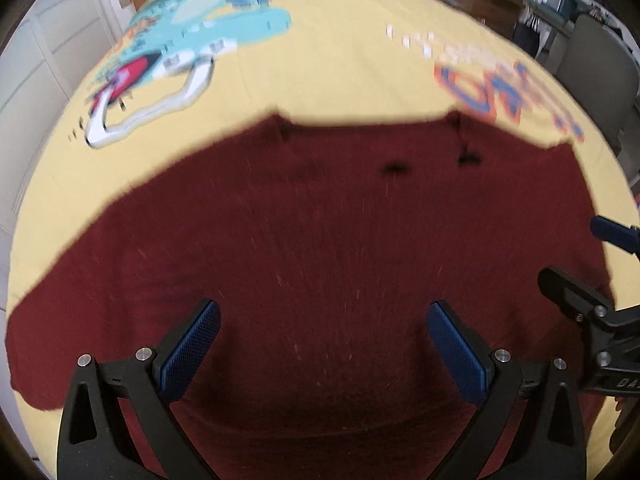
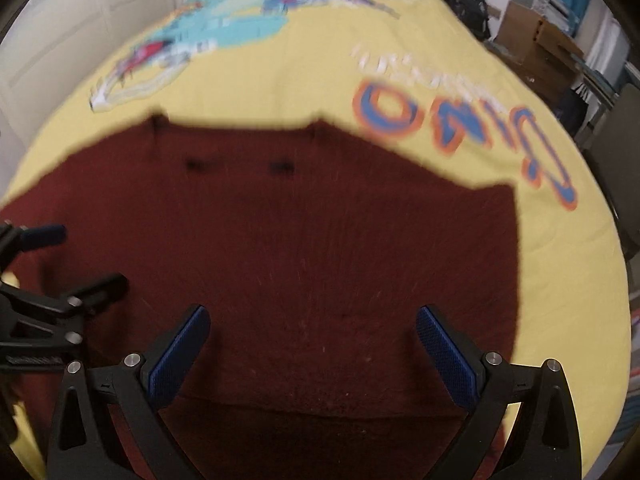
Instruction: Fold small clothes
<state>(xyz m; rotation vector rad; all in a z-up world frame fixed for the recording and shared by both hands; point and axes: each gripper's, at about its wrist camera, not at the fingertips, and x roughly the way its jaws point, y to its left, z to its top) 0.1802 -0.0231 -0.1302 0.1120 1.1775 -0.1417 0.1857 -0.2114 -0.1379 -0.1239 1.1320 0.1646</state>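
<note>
A dark red knitted garment [image 1: 320,240] lies spread flat on a yellow printed bedspread [image 1: 340,68], its neckline at the far edge with two dark marks below it. My left gripper [image 1: 322,344] hovers over the garment's near part, open, nothing between its blue pads. The right gripper [image 1: 588,264] shows at the right edge of the left wrist view. In the right wrist view the same garment [image 2: 300,240] fills the middle on the bedspread [image 2: 320,80]. My right gripper [image 2: 314,344] is open above it and holds nothing. The left gripper [image 2: 76,260] appears at that view's left edge.
The bedspread carries a turquoise cartoon print [image 1: 208,32] and orange-blue lettering [image 2: 460,128]. White cupboard doors [image 2: 60,20] stand to the left. Cardboard boxes [image 2: 540,40], a dark bag [image 2: 468,0] and a chair [image 1: 600,68] crowd the right side beyond the bed.
</note>
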